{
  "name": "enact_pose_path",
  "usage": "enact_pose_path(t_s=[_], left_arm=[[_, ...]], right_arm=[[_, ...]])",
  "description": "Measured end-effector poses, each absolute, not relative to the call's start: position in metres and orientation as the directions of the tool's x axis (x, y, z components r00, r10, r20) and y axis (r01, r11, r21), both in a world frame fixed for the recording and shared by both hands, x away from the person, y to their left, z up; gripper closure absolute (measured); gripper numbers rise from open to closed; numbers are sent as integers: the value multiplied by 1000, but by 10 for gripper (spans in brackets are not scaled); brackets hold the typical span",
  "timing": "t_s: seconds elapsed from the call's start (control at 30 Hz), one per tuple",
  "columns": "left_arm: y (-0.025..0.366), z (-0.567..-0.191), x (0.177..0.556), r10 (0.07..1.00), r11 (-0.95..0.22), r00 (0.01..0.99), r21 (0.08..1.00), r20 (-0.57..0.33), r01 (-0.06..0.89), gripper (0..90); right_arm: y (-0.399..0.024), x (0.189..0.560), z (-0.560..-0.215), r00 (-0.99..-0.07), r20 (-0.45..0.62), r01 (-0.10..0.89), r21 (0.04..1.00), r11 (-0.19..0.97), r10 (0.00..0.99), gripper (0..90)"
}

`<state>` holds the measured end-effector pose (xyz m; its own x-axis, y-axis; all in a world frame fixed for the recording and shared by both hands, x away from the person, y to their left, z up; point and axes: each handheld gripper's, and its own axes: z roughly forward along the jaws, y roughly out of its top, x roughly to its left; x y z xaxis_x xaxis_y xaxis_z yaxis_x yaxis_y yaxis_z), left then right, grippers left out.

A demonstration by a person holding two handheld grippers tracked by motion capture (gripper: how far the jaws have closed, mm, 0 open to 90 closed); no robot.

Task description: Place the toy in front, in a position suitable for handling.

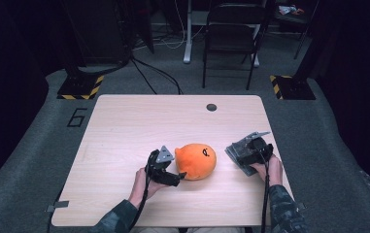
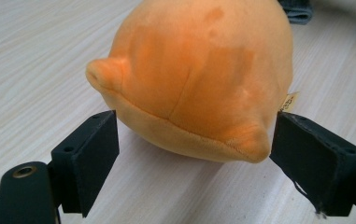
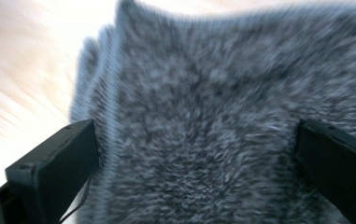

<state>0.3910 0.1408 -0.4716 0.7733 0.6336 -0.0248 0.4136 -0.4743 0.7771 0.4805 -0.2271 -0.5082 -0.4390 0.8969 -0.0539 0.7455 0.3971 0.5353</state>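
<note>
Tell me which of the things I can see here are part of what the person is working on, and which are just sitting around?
In use:
- orange plush toy, between the open jaws of the left gripper
- folded grey fuzzy cloth, under the open right gripper
- wooden table they lie on

Just there:
- black folding chair beyond the table
- cables on the floor
- yellow-and-black striped stand feet

Left gripper (image 1: 178, 175): jaws spread wide, lying low, pointing right.
Right gripper (image 1: 238, 154): jaws fully apart, angled down and left.
</note>
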Motion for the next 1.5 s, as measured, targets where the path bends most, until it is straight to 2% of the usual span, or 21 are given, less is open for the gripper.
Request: enact_pose_path(t_s=[0.23,0.63,0.67,0.7,0.8,0.87,0.9,0.93,1.07,1.3,1.33,1.37,1.4,1.5], left_arm=[[138,-474,392,640,-487,768,765,-16,421,160],[133,-479,392,637,-500,771,755,-11,425,183],[132,-480,392,636,-501,772,753,-15,427,202],[132,-480,392,636,-503,772,753,-10,424,202],[132,-481,392,636,-505,772,746,-19,435,229],[132,-483,392,635,-499,772,749,-26,436,255],[133,-483,393,635,-496,772,751,-28,436,278],[133,-483,393,637,-490,770,754,-33,437,278],[134,-483,394,636,-486,771,758,-34,435,364],[134,-484,394,632,-486,774,760,-35,432,371],[135,-484,394,633,-486,773,760,-35,432,381],[135,-484,394,634,-483,773,761,-38,434,381],[135,-484,395,635,-483,772,762,-36,432,397],[135,-485,395,643,-475,765,764,-37,437,480]], right_arm=[[-230,480,-511,-433,-36,743,551,379,901,0],[-226,480,-509,-365,-26,785,529,322,931,2],[-227,478,-509,-345,-12,791,535,298,938,73],[-227,478,-509,-345,-12,791,535,298,938,73],[-229,476,-506,-334,-9,787,548,284,942,190],[-231,475,-504,-325,-9,783,559,275,946,309],[-233,473,-503,-321,-11,778,567,270,947,430],[-233,473,-503,-321,-11,778,567,270,947,430],[-236,471,-503,-329,-24,755,593,279,944,593],[-235,471,-501,-328,-15,765,583,275,945,569],[-235,471,-501,-319,-18,765,585,269,947,659],[-235,471,-501,-319,-18,765,585,269,947,659],[-236,471,-501,-318,-37,757,592,277,947,700],[-237,471,-501,-326,-40,748,601,283,945,743]])
